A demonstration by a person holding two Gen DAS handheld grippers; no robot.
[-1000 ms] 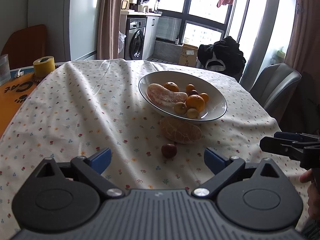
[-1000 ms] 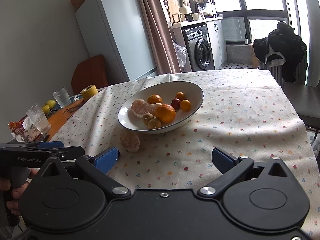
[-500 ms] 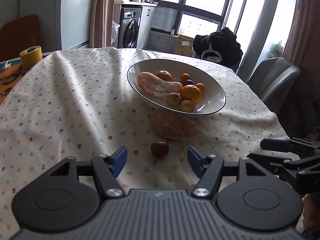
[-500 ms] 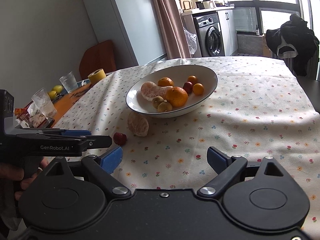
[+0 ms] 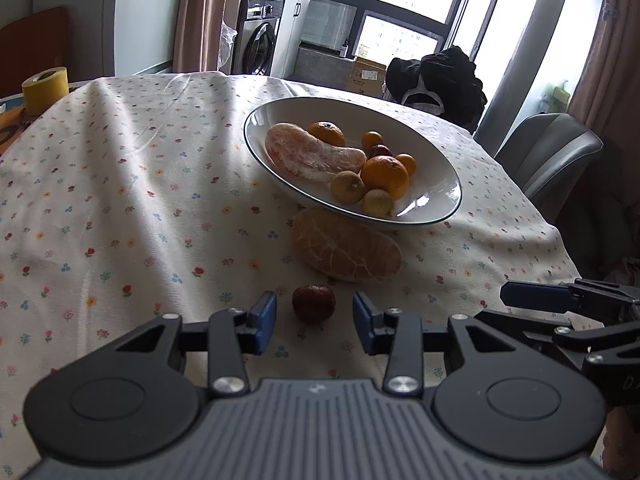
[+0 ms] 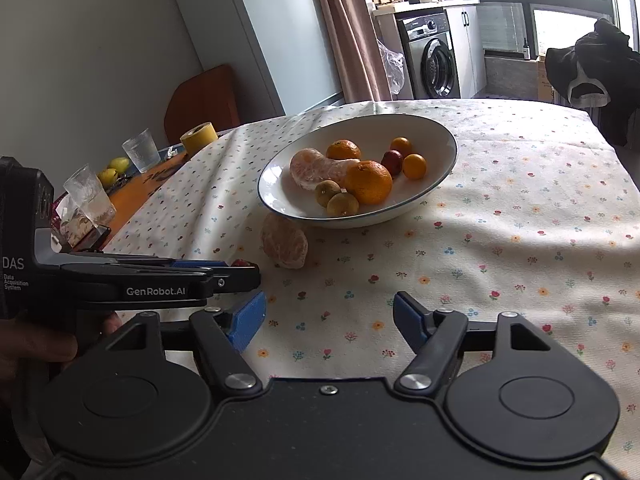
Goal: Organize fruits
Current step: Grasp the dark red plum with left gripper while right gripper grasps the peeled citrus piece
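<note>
A small dark red fruit [image 5: 313,303] lies on the flowered tablecloth, between the blue pads of my left gripper [image 5: 314,322], which is open and straddles it without touching. Behind it lies a peeled citrus piece [image 5: 346,245], and beyond that a white bowl [image 5: 436,184] holding oranges, small yellow-green fruits, a red fruit and another peeled piece. In the right wrist view the red fruit [image 6: 240,263] peeks out behind the left gripper's fingers, with the peeled piece [image 6: 285,246] and the bowl [image 6: 436,160] further back. My right gripper [image 6: 329,320] is open and empty above the cloth.
A yellow tape roll [image 5: 45,89] stands at the table's far left. Two glasses [image 6: 90,196] and yellow fruits [image 6: 108,174] sit on the orange mat beside the cloth. A grey chair [image 5: 556,156] stands at the right. The right gripper's fingers [image 5: 560,300] reach in from the right.
My left gripper has moved forward and down to the red fruit and its jaws have narrowed around it. My right gripper has shifted slightly closer to the table.
</note>
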